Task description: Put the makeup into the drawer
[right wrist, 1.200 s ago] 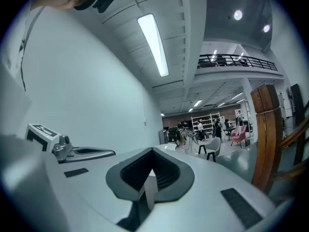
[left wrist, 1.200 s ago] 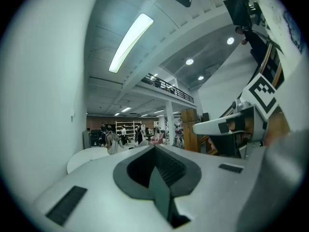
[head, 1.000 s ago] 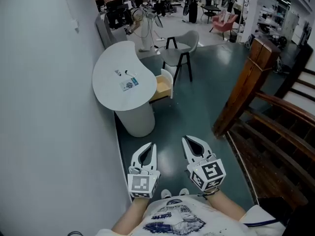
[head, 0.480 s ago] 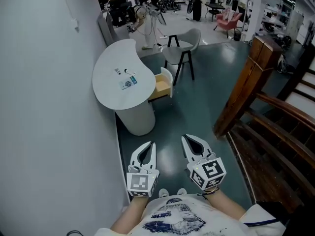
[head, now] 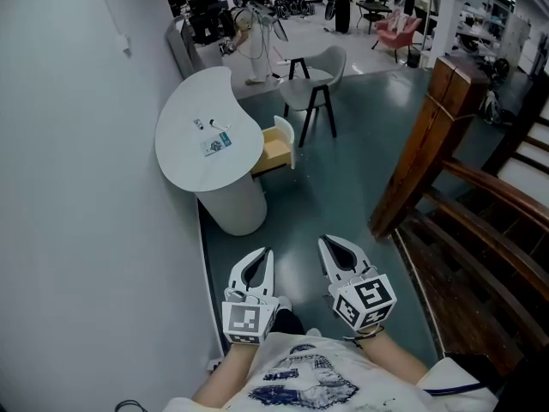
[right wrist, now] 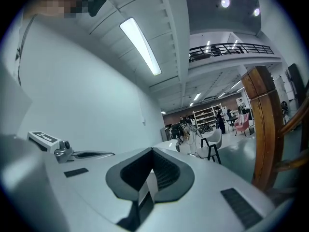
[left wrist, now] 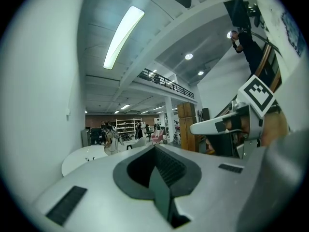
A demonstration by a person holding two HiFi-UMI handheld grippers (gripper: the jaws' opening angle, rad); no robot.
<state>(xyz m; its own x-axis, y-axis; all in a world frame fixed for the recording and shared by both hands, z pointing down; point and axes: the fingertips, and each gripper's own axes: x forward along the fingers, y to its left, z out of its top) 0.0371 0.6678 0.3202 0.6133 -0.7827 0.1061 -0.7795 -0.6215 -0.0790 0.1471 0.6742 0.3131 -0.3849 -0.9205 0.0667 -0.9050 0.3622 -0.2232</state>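
A few small makeup items [head: 206, 125] and a flat blue-and-white packet [head: 216, 144] lie on a white kidney-shaped table [head: 193, 166] by the left wall, far ahead of me. An open wooden drawer [head: 274, 148] juts out from the table's right side. My left gripper [head: 265, 253] and right gripper [head: 327, 243] are held side by side low in the head view, both shut and empty, well short of the table. In the left gripper view the shut left gripper [left wrist: 155, 147] points toward the distant table [left wrist: 82, 157]. In the right gripper view the right gripper [right wrist: 152, 150] is shut too.
A grey chair [head: 316, 80] stands just past the drawer. A wooden stair post [head: 425, 140] and its railing run along the right. A plain wall [head: 77, 213] borders the left. Dark green floor [head: 317, 204] lies between me and the table. People and shelves are far back.
The table and drawer have drifted slightly left in the head view. A dark leg now shows below the grippers where white shoes showed before. Both grippers stay shut.
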